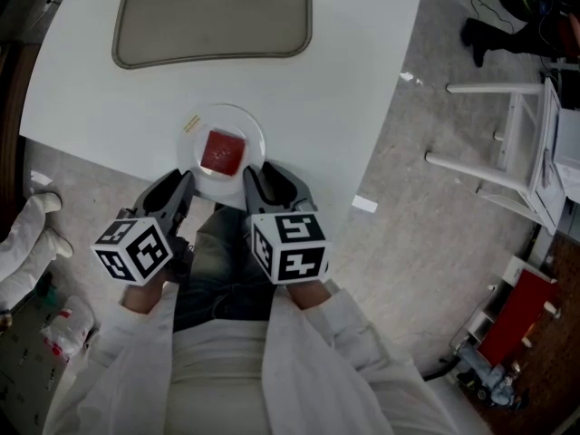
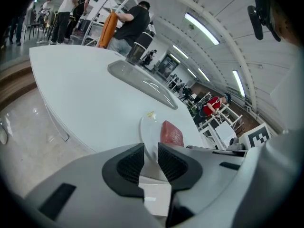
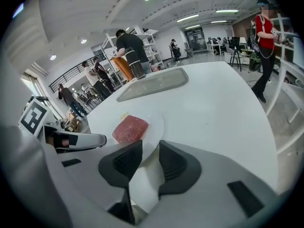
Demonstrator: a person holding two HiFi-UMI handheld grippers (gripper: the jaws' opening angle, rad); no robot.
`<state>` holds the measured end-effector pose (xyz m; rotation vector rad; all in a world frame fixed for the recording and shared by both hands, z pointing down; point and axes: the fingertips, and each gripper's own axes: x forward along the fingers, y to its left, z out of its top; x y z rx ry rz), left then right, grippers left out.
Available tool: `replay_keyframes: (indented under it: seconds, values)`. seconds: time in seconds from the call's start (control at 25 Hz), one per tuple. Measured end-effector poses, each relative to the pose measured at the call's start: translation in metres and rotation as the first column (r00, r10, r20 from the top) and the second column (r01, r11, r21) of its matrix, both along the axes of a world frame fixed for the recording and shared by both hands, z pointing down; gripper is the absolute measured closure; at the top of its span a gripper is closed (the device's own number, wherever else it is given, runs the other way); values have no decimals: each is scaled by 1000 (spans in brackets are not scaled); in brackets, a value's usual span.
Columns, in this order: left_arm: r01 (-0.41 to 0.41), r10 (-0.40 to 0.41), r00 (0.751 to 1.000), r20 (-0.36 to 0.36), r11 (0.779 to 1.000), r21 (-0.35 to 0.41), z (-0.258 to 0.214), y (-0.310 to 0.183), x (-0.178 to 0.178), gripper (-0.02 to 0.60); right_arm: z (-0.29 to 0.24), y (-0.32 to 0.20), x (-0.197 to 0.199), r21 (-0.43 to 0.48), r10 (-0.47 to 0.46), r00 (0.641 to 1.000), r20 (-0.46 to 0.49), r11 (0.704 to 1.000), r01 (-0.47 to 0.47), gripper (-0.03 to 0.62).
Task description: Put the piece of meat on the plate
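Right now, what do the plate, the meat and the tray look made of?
The plate is smooth white with a thin rim, likely ceramic or melamine; I can't tell which. The meat is a dull red, square-cut slab with a grainy top; real or replica is unclear. The tray is grey-beige with rounded corners and a moulded lip, probably plastic.

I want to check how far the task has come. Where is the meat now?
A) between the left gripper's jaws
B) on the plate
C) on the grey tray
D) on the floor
B: the meat lies flat in the middle of the plate.
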<state>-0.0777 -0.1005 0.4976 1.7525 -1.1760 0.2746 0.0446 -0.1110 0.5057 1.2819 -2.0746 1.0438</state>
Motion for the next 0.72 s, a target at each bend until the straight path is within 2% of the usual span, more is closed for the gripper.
replay_keyframes:
  seconds: [0.36,0.72]
  values:
    - [-38,38,998,49,999,14,1,-1,2,495,-1,-3,1,1,-34,999,0,999,34,485]
    - [-27,24,997,80,999,38,-2,2,6,495,-2,-4,4,26,-69,998,-16,997,69,487]
